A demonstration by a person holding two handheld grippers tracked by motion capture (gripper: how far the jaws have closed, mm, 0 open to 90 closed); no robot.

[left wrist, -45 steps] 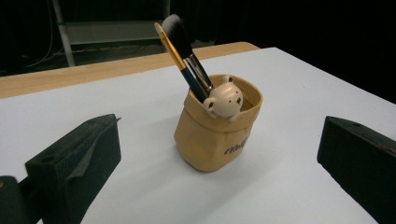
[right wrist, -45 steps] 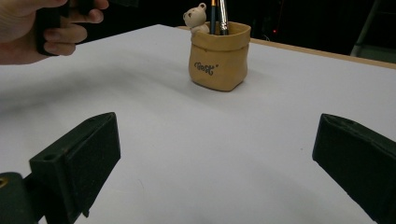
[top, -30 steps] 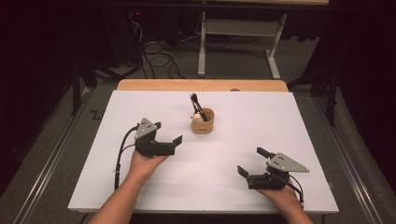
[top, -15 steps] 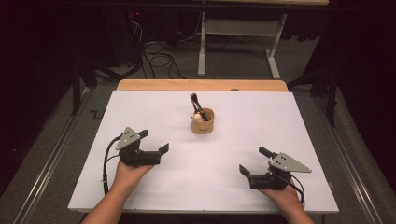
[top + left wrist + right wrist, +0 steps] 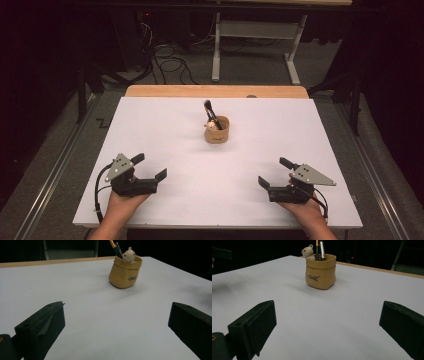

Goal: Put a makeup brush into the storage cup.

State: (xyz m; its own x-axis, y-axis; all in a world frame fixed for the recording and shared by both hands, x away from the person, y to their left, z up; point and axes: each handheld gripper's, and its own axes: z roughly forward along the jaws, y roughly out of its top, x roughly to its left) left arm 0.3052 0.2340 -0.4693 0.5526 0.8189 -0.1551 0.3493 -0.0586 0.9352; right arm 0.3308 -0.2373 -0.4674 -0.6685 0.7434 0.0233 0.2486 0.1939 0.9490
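Your left gripper [image 5: 150,167] sits near the front-left corner of the white table [image 5: 165,125], jaws wide apart w/ nothing between them, aimed right and slightly away from you. In the left gripper view both jaws are cut off by the frame edges, so the tips' full shape is hard to make out; only bare tabletop lies between them.

Mid-table, toward the far edge, stands the tan pen holder [image 5: 217,130], upright, well apart from both grippers. It's shaped like a small sack w/ a rolled rim and dark lettering on its side, too small to read. A little bear figure [image 5: 128,255] peeks over the rim. The pens [image 5: 320,249] inside stand w/ long axes nearly vertical; in the high view they lean toward the far-left of the table. Their tops are cropped in both gripper views, and their lower ends are hidden inside the holder, so you can't count them for sure.

Your right gripper [image 5: 274,172] rests near the front-right corner, jaws also spread wide and empty, aimed left and slightly away. Its cable end is partly hidden behind your hand [image 5: 305,210]. Beyond the table the room is dark; a desk frame [image 5: 252,35] and floor cables [image 5: 170,57] are only dimly visible.
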